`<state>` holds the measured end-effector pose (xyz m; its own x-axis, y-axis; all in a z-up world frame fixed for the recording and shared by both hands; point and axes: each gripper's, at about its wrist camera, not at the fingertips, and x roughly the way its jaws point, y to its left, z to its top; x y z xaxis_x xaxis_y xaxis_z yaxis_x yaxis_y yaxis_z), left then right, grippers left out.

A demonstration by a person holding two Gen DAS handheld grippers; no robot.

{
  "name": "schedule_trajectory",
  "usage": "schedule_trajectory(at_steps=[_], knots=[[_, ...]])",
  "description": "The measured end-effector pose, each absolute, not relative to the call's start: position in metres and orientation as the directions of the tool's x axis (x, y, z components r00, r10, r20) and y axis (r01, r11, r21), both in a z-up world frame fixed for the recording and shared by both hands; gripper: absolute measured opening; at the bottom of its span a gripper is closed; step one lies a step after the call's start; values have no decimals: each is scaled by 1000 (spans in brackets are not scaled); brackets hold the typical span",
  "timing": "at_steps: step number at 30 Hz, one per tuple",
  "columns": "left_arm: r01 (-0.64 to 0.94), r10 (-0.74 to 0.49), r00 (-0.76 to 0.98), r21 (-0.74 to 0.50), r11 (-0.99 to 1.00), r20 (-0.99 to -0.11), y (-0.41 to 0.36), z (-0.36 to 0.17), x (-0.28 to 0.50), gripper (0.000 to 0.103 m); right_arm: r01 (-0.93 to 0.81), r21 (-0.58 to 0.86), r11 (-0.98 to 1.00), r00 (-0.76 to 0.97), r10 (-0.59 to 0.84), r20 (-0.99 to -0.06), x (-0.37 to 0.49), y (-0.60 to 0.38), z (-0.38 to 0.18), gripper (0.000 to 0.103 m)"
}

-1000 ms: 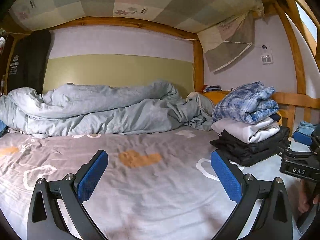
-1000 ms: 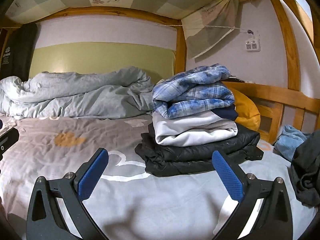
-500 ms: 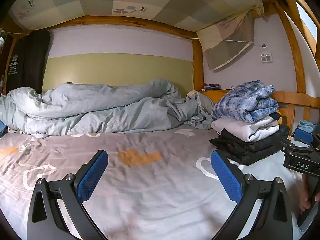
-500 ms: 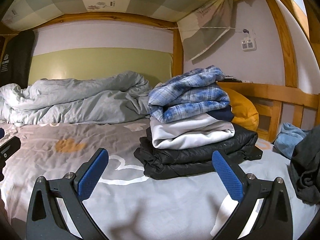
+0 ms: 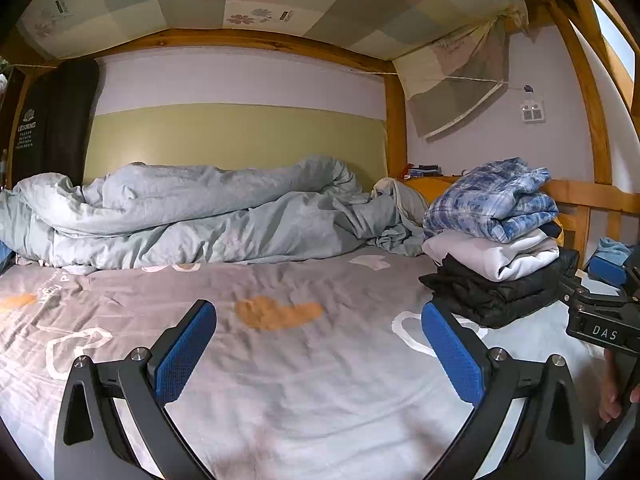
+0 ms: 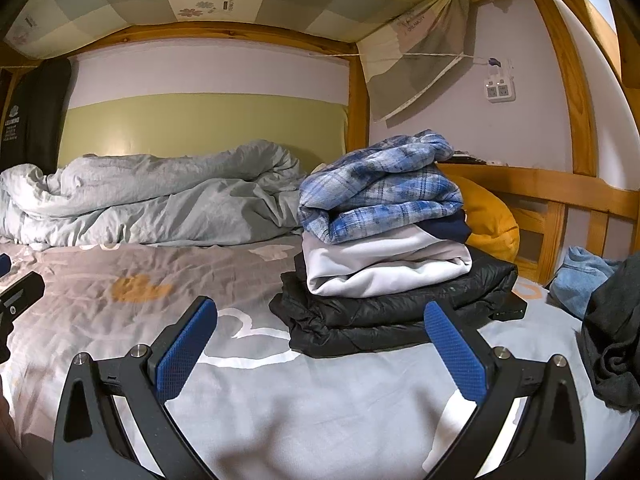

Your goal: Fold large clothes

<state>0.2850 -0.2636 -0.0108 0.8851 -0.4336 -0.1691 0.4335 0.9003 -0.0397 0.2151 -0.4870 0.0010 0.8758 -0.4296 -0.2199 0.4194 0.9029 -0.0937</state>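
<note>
A stack of folded clothes (image 6: 388, 248) sits on the bed sheet (image 6: 280, 400): a blue plaid shirt on top, a white garment under it, a black puffy jacket (image 6: 400, 312) at the bottom. The same stack (image 5: 496, 240) appears at the right in the left wrist view. My right gripper (image 6: 320, 344) is open and empty, just in front of the stack. My left gripper (image 5: 320, 344) is open and empty over bare sheet, left of the stack. Unfolded dark clothing (image 6: 616, 332) and a light blue garment (image 6: 580, 280) lie at the right.
A crumpled grey-blue duvet (image 5: 192, 216) runs along the back wall. A yellow pillow (image 6: 488, 220) lies behind the stack by the wooden rail (image 6: 560, 188). The upper bunk hangs low overhead. A hand (image 5: 612, 392) holds the right gripper's body (image 5: 600, 320).
Both grippers drifted slightly; the stack shifted a little left in the right wrist view and looks nearer. Both grippers stayed open and empty.
</note>
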Motion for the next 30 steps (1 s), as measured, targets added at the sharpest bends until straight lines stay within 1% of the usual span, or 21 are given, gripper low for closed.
schedule_trajectory(at_steps=[18, 24, 30], knots=[[433, -432, 886, -29, 901, -169, -264, -11, 284, 103, 422, -89, 902, 873, -431, -229, 215, -489, 0, 103], [433, -431, 884, -30, 901, -183, -263, -11, 286, 103, 421, -89, 903, 873, -430, -230, 216, -489, 0, 103], [434, -432, 885, -28, 900, -174, -262, -11, 284, 103, 422, -91, 902, 873, -431, -228, 215, -489, 0, 103]])
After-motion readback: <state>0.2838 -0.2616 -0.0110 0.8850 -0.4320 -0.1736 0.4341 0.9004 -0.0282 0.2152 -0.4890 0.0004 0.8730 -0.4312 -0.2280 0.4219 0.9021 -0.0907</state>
